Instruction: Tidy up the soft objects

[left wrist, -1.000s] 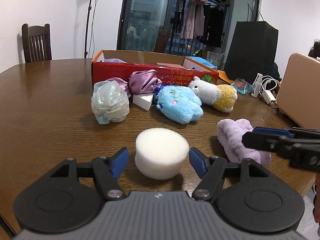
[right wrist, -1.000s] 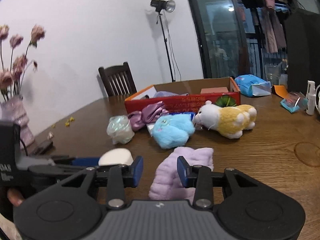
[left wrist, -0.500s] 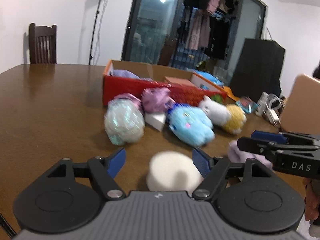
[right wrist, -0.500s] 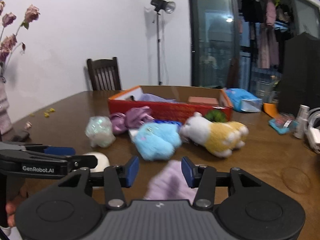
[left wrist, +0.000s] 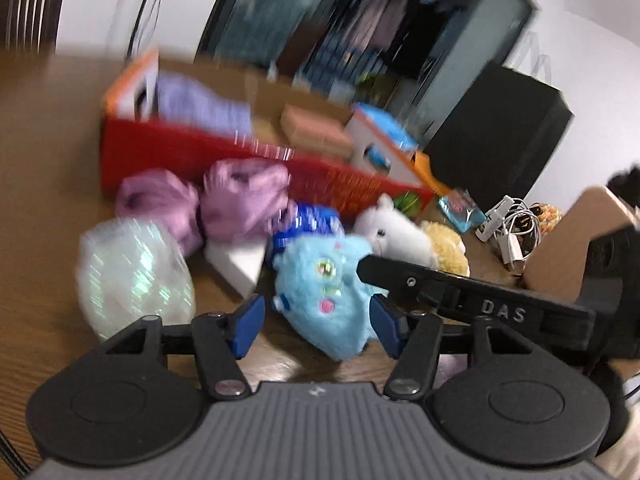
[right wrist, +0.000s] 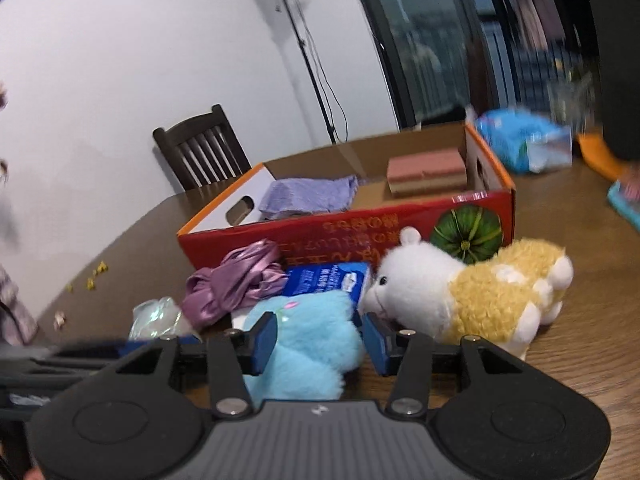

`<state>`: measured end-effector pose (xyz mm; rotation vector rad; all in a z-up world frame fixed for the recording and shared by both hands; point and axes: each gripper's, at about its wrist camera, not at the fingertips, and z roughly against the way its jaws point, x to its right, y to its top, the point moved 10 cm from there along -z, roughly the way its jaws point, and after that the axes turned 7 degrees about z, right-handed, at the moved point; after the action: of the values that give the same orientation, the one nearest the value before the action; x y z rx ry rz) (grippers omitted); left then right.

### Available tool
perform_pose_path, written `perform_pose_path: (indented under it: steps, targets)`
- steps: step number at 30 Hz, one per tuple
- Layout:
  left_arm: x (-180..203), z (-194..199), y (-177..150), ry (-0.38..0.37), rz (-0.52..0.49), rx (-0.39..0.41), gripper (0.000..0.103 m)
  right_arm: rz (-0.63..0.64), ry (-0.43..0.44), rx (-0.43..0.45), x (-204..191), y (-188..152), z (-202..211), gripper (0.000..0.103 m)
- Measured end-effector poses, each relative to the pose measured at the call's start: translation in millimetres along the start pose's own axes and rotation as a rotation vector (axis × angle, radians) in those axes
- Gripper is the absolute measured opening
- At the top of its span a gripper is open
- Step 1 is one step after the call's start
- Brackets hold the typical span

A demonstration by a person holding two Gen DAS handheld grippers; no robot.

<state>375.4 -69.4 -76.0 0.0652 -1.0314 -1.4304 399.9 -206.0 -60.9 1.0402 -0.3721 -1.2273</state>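
Observation:
A light blue plush [left wrist: 324, 288] lies on the wooden table, in front of a red cardboard box [left wrist: 168, 152]. My left gripper [left wrist: 316, 328] has this plush between its blue pads; the jaws are closing and I see no squeeze. In the right wrist view my right gripper [right wrist: 318, 340] is open and straddles the same blue plush [right wrist: 308, 340]. Its black finger [left wrist: 460, 292] crosses in from the right in the left wrist view. A white-and-yellow alpaca plush [right wrist: 472, 292] lies just right of the blue one. The picture is blurred by motion.
Purple satin scrunchies [right wrist: 236, 280], a shiny iridescent bundle [left wrist: 132, 276], a white foam wedge [left wrist: 240, 260] and a blue pack [right wrist: 324, 280] lie by the box. Inside are a lilac cloth [right wrist: 308, 196] and a pink sponge [right wrist: 426, 170]. Cables [left wrist: 508, 232] lie right; a chair [right wrist: 196, 152] stands behind.
Both grippers moved forward over the table, past the round white sponge and the lilac headband, which have left view. The blue plush now sits between both pairs of fingers. The left jaws have narrowed.

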Motion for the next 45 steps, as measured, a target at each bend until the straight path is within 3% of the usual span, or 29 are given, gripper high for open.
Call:
perform_pose_path:
  steps: [2, 5, 9, 18, 25, 30, 32, 35, 37, 40, 41, 43, 45]
  targets:
    - [-3, -12, -2, -0.034, 0.054, -0.047, 0.051, -0.047, 0.034, -0.024, 7, -4, -7, 0.046]
    - [-5, -18, -1, -0.03, 0.076, -0.048, 0.044, -0.078, 0.081, -0.037, 9, -8, -11, 0.038]
    - [3, -7, 4, -0.039, 0.072, -0.003, 0.043, -0.058, 0.087, -0.009, 6, -2, 0, 0.03]
    - [38, 54, -11, -0.094, 0.016, 0.104, 0.041, 0.001, 0.091, 0.119, -24, 5, 70, 0.028]
    - [37, 104, -85, -0.125, 0.042, 0.069, 0.041, 0.046, 0.124, 0.109, -59, -52, 130, 0.028]
    - [21, 102, -123, -0.087, 0.081, 0.029, 0.041, 0.021, 0.118, 0.036, -67, -105, 135, 0.028]
    - [12, 96, -127, -0.038, 0.082, 0.039, 0.042, 0.004, 0.117, 0.008, -68, -118, 132, 0.027]
    - [4, 103, -127, 0.008, 0.049, 0.088, 0.056, 0.017, 0.115, 0.009, -74, -126, 139, 0.028]
    - [2, 110, -127, -0.002, 0.049, 0.102, 0.062, 0.015, 0.113, 0.029, -74, -124, 145, 0.028]
    - [1, 113, -127, -0.028, 0.062, 0.104, 0.062, -0.021, 0.103, 0.047, -66, -119, 144, 0.034]
    - [1, 112, -127, -0.036, 0.069, 0.102, 0.062, -0.04, 0.11, 0.046, -65, -119, 141, 0.036]
    - [6, 107, -128, -0.061, 0.066, 0.091, 0.043, -0.082, 0.122, 0.034, -62, -122, 129, 0.038]
    - [9, 102, -132, -0.084, 0.066, 0.067, 0.03, -0.119, 0.138, 0.021, -61, -126, 120, 0.038]
